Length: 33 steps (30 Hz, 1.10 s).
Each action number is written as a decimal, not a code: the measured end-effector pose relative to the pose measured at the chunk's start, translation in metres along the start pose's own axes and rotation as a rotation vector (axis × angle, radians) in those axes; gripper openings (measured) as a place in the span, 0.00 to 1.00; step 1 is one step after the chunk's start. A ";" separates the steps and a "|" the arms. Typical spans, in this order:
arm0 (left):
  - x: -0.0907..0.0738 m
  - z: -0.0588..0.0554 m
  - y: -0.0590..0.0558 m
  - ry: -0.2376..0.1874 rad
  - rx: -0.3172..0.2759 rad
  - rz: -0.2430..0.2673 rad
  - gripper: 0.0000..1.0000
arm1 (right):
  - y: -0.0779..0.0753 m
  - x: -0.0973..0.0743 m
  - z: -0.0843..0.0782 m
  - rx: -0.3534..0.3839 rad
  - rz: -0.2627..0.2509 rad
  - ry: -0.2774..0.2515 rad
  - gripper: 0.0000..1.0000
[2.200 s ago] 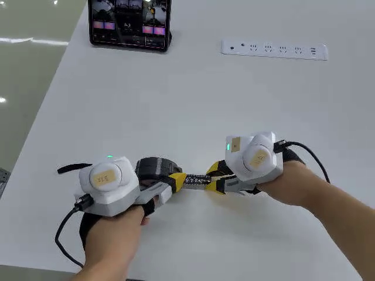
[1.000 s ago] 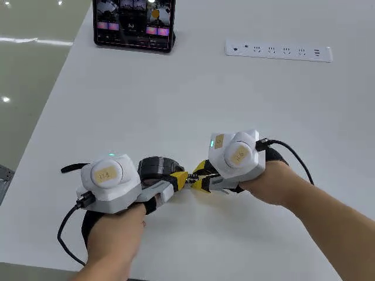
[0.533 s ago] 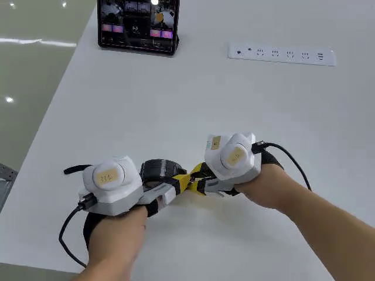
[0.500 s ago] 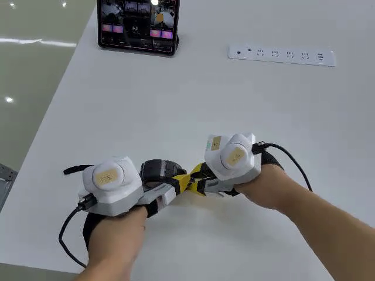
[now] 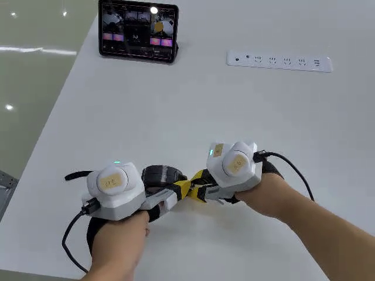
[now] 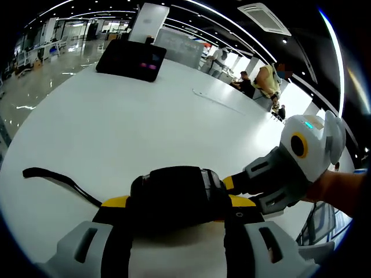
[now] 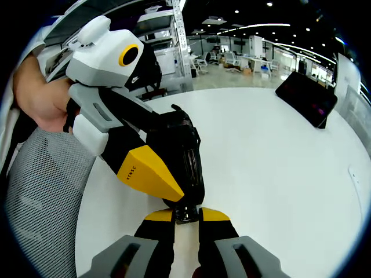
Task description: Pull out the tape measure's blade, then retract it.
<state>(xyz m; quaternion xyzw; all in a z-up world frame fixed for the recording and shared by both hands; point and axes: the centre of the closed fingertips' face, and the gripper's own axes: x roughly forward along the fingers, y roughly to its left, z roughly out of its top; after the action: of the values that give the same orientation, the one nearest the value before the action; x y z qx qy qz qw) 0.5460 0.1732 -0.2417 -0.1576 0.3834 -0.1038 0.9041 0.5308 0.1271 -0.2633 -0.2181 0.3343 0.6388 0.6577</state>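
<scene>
Where white table (image 5: 176, 117) holds tape measure (image 5: 161, 175), tablet (image 5: 139, 30), power strip (image 5: 279, 61); glossy floor (image 5: 29, 88) beside.

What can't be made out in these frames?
How far the blade is out: head view, the jaws of the right gripper and left gripper cover it; in the right gripper view its tip sits between the jaws.
Sides and lock of the tape measure: left gripper view, jaws cover them.
Screen content of the tablet: head view, too small.
Markings on the power strip: head view, too small.
</scene>
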 end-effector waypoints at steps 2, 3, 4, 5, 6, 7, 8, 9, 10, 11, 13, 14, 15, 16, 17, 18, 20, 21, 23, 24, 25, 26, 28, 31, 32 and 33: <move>0.000 0.000 0.000 0.001 0.005 -0.001 0.61 | 0.000 0.000 0.000 0.005 -0.003 -0.002 0.12; 0.000 0.000 0.000 0.002 0.006 -0.002 0.61 | 0.001 0.000 0.000 0.007 -0.004 -0.002 0.12; 0.000 0.000 0.000 0.004 0.008 -0.002 0.61 | 0.001 -0.001 0.001 0.008 -0.006 -0.004 0.13; 0.000 0.000 0.000 0.007 0.007 -0.002 0.61 | 0.001 -0.002 0.002 0.008 -0.007 -0.006 0.13; 0.000 0.000 0.000 0.010 0.005 -0.003 0.61 | 0.001 -0.003 0.002 0.009 -0.007 -0.009 0.13; 0.000 0.000 0.000 0.013 0.007 -0.003 0.62 | 0.001 -0.003 0.003 0.015 -0.007 -0.011 0.14; 0.000 0.000 0.000 0.015 0.008 -0.004 0.62 | 0.001 -0.003 0.003 0.021 -0.002 -0.013 0.16; 0.000 0.000 0.000 0.019 0.010 -0.006 0.61 | 0.003 -0.004 0.003 0.023 0.001 -0.014 0.17; -0.001 0.000 0.000 0.021 0.012 -0.007 0.61 | 0.003 -0.005 0.004 0.017 -0.001 -0.015 0.18; -0.001 0.000 0.000 0.025 0.016 -0.006 0.61 | 0.004 -0.005 0.004 0.012 -0.004 -0.012 0.19; -0.003 0.001 -0.001 0.021 0.030 -0.009 0.61 | 0.004 -0.005 0.005 0.015 -0.003 -0.017 0.21; -0.003 0.001 -0.001 0.021 0.031 -0.010 0.60 | 0.004 -0.005 0.005 0.014 -0.006 -0.016 0.21; -0.003 0.001 -0.001 0.022 0.031 -0.011 0.60 | 0.004 -0.005 0.004 0.013 -0.008 -0.015 0.21; -0.003 0.001 -0.001 0.022 0.030 -0.011 0.60 | 0.004 -0.005 0.004 0.015 -0.008 -0.015 0.21; -0.003 0.001 0.000 0.022 0.032 -0.011 0.61 | 0.004 -0.005 0.004 0.015 -0.008 -0.015 0.21; -0.003 0.001 0.000 0.022 0.032 -0.010 0.61 | 0.003 -0.006 0.004 0.012 -0.011 -0.013 0.21; -0.004 0.002 0.000 0.019 0.025 -0.016 0.60 | 0.002 -0.010 0.003 0.005 -0.023 -0.010 0.22; -0.005 0.002 0.000 0.020 0.024 -0.016 0.60 | 0.002 -0.012 0.004 0.007 -0.026 -0.014 0.22; -0.007 0.003 0.002 0.018 0.030 -0.014 0.62 | 0.000 -0.017 0.003 0.010 -0.038 -0.016 0.24; -0.007 0.003 0.004 0.016 0.031 -0.013 0.63 | 0.001 -0.019 0.002 0.013 -0.040 -0.017 0.25; -0.008 0.003 0.004 0.016 0.027 -0.015 0.63 | 0.001 -0.020 0.001 0.015 -0.042 -0.018 0.25; -0.009 0.002 0.004 0.018 0.025 -0.016 0.64 | 0.001 -0.022 0.001 0.018 -0.045 -0.021 0.26; -0.012 0.003 0.006 0.015 0.054 -0.015 0.65 | 0.001 -0.026 0.003 0.035 -0.051 -0.037 0.30; -0.015 0.003 0.011 0.021 0.085 0.002 0.68 | 0.002 -0.030 0.003 0.045 -0.057 -0.047 0.33; -0.016 0.002 0.011 0.022 0.083 0.002 0.69 | 0.003 -0.031 0.002 0.051 -0.060 -0.051 0.34; -0.018 0.002 0.012 0.020 0.085 0.001 0.69 | 0.004 -0.032 0.002 0.051 -0.062 -0.052 0.35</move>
<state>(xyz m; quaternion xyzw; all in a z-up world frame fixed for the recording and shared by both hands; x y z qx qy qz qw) 0.5363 0.1901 -0.2332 -0.1179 0.3879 -0.1210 0.9061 0.5286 0.1065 -0.2383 -0.1948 0.3265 0.6147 0.6911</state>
